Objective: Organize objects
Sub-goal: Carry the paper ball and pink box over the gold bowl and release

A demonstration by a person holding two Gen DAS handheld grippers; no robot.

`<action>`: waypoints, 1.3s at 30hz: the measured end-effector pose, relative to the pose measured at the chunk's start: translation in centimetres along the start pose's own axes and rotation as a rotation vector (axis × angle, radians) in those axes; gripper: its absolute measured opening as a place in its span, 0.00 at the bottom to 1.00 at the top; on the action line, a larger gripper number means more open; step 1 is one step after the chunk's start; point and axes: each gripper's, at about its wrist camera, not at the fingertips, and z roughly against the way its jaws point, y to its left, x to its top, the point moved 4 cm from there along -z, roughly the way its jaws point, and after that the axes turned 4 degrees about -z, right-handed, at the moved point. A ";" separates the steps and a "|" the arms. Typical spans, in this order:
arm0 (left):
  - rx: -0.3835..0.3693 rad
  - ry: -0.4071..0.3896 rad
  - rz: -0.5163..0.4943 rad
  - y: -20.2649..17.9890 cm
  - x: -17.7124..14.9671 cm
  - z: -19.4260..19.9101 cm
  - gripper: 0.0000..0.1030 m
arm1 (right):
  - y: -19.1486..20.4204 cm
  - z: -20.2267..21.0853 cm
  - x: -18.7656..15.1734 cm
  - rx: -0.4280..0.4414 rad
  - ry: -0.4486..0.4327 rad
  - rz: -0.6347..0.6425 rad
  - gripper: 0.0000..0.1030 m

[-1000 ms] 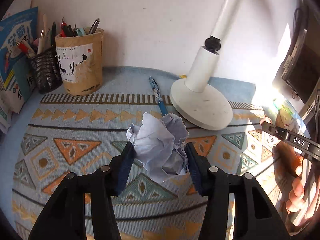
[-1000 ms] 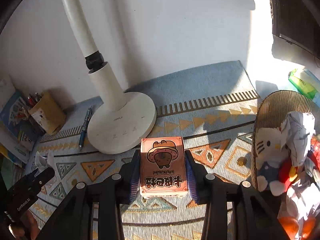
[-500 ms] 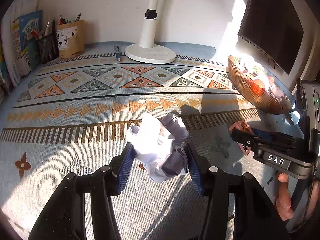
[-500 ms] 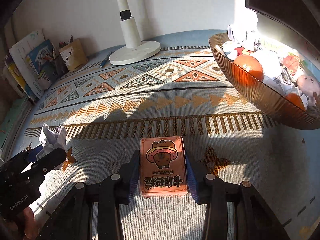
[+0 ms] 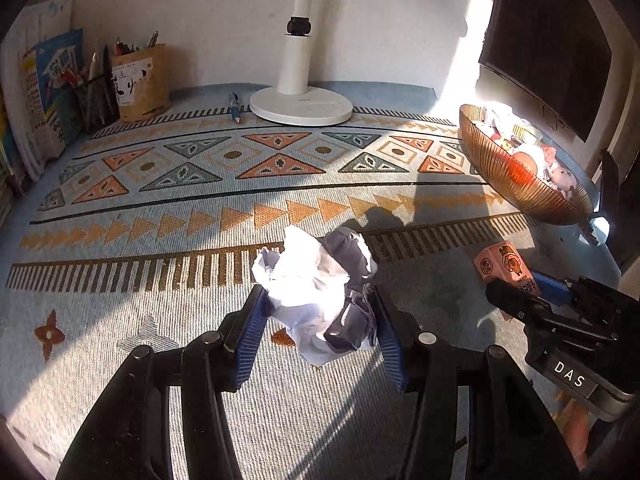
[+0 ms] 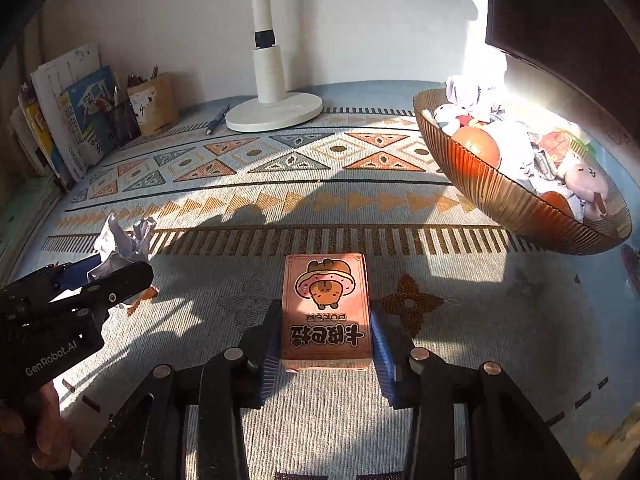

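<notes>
Right now your left gripper (image 5: 318, 320) pinches the crumpled paper ball (image 5: 316, 296), light and squashy, above the patterned mat (image 5: 240, 184); your right gripper (image 6: 325, 344) clamps the stiff card box (image 6: 325, 312) by its sides.

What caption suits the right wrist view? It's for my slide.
Right gripper holds a pink card box above the patterned mat.

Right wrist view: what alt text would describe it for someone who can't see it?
The right gripper clamps a pink card box above a patterned mat. A ribbed bowl of toys sits right; the left gripper holds crumpled paper.
</notes>
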 end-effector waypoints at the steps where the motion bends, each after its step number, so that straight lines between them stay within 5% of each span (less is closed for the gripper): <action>1: -0.019 -0.008 -0.006 -0.5 0.9 0.3 0.48 | -0.6 1.3 0.8 -0.001 -0.034 -0.016 0.38; 6: -0.089 -0.111 -0.122 -6.0 7.2 1.8 0.48 | -6.8 8.9 6.6 -0.070 -0.268 -0.113 0.38; 10: -0.203 -0.141 -0.199 -12.1 12.1 0.5 0.48 | -13.8 11.3 10.6 -0.175 -0.361 -0.223 0.38; 16: -0.300 -0.117 -0.284 -20.3 16.9 -4.8 0.49 | -22.7 8.6 15.0 -0.231 -0.334 -0.401 0.39; 22: -0.318 -0.157 -0.296 -24.8 19.6 -8.3 0.56 | -26.5 4.3 17.9 -0.294 -0.278 -0.405 0.39; 24: -0.293 -0.168 -0.310 -25.7 20.0 -9.1 0.81 | -27.1 3.0 18.3 -0.262 -0.244 -0.405 0.45; 25: -0.264 -0.171 -0.311 -25.8 20.1 -9.3 0.85 | -27.2 2.8 18.3 -0.255 -0.235 -0.410 0.48; 31: -0.239 -0.161 -0.309 -22.9 18.6 -7.6 0.87 | -24.5 4.3 16.6 -0.253 -0.253 -0.336 0.48; 39: -0.115 -0.209 -0.247 -13.1 15.8 0.9 0.87 | -12.1 7.5 14.3 -0.054 -0.256 -0.185 0.48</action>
